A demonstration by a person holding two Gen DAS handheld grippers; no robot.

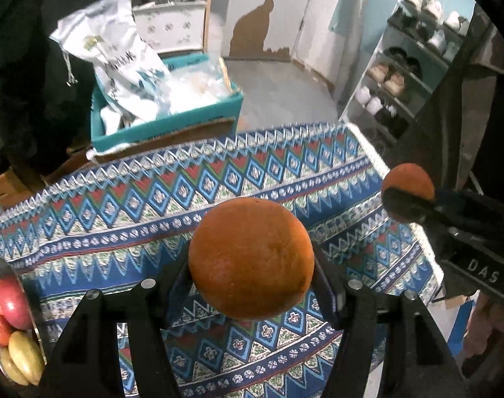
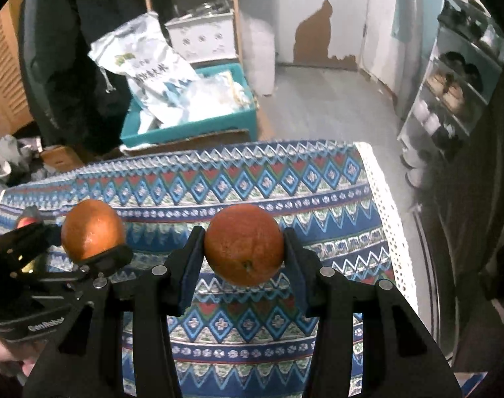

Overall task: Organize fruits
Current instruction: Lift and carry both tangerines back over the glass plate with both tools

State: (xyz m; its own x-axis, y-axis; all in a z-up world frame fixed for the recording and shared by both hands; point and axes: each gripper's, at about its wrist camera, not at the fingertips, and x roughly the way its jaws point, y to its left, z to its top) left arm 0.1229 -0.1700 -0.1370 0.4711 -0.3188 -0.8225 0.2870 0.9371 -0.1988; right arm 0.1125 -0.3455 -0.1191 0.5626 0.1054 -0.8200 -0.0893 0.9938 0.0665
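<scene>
Left hand-held gripper (image 1: 252, 285) clamped on an orange (image 1: 251, 258), pads pressing both sides, fruit held clear above the tabletop (image 1: 125, 199), which carries a blue patterned cloth. Jaws part-way apart, only as wide as the fruit.

Right hand-held gripper (image 2: 244, 248) closed on a second orange (image 2: 244, 243), stem end facing the camera, also lifted off the cloth. Pads touching left and right of it.

Each gripper shows in the other's view: the right one at the right edge of the left wrist view, the left one at the lower left of the right wrist view, both with fruit gripped.

Plate (image 1: 1, 265) at the left tabletop edge holds red apples (image 1: 9, 301) and yellow-green fruit (image 1: 23, 358), kind unclear.

Beyond the tabletop: teal box (image 1: 172, 122) with white bags (image 1: 119, 56), on the floor. Shoe rack (image 1: 407, 76) on the right.
</scene>
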